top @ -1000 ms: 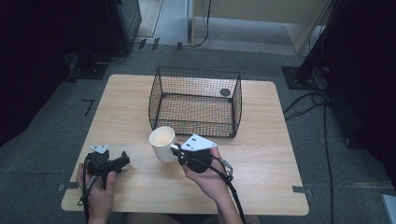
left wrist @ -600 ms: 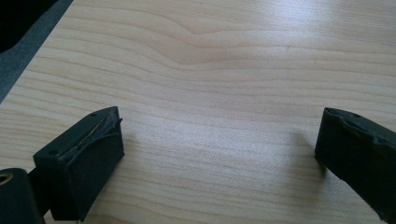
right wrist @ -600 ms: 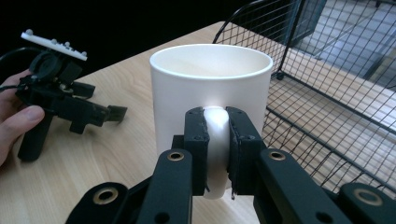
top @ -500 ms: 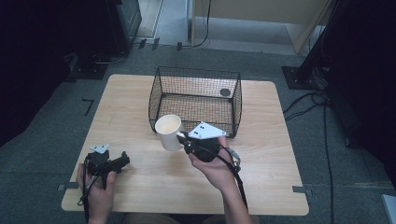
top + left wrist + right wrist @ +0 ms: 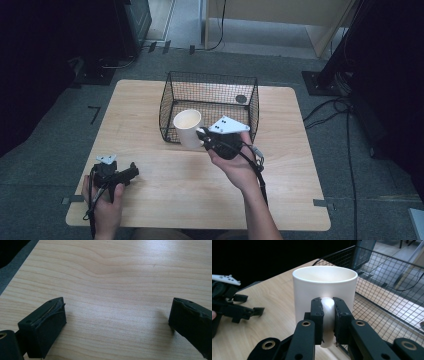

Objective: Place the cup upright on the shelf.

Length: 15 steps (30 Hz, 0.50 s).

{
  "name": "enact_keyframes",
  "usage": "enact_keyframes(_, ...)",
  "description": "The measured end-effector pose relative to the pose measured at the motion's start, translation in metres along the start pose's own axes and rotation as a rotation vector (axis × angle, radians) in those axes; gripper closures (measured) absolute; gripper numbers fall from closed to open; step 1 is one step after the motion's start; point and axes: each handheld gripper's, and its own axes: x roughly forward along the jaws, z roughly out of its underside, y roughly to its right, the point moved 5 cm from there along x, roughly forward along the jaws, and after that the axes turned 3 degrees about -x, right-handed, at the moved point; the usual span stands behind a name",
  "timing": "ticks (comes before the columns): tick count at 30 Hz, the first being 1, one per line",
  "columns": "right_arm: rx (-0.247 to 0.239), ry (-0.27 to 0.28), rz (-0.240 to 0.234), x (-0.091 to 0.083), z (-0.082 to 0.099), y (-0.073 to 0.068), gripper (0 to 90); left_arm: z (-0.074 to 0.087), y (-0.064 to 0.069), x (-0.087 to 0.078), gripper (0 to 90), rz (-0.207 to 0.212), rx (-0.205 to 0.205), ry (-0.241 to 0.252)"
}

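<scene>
Gripping the stiff, breakable white ceramic mug (image 5: pixel 324 290) by its handle, your right claw (image 5: pixel 327 320) stays clamped; left claw (image 5: pixel 117 322) gapes.

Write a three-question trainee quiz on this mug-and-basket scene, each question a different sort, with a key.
1. True or false: the right gripper has its jaws shut on the handle of the white mug.
2. Multiple choice: the left gripper is A) inside the wire basket, B) by the near left part of the table with jaws open and nothing between them, C) holding the mug's rim.
3. Fill in: the mug is upright and held off the table, in front of the basket's near ____ corner in the high view.

Key: 1 true; 2 B; 3 left.
</scene>
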Motion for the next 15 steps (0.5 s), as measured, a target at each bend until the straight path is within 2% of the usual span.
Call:
enact_keyframes(5, -0.011, 0.005, 0.03, 0.002, -0.009, 0.016, 80.8, 0.0, 0.0, 0.0, 1.2, 0.0, -0.001, 0.0)
enact_keyframes(15, -0.019, 0.025, 0.045, 0.009, -0.02, 0.039, 80.8, 0.0, 0.0, 0.0, 1.2, 0.0, -0.001, -0.001)
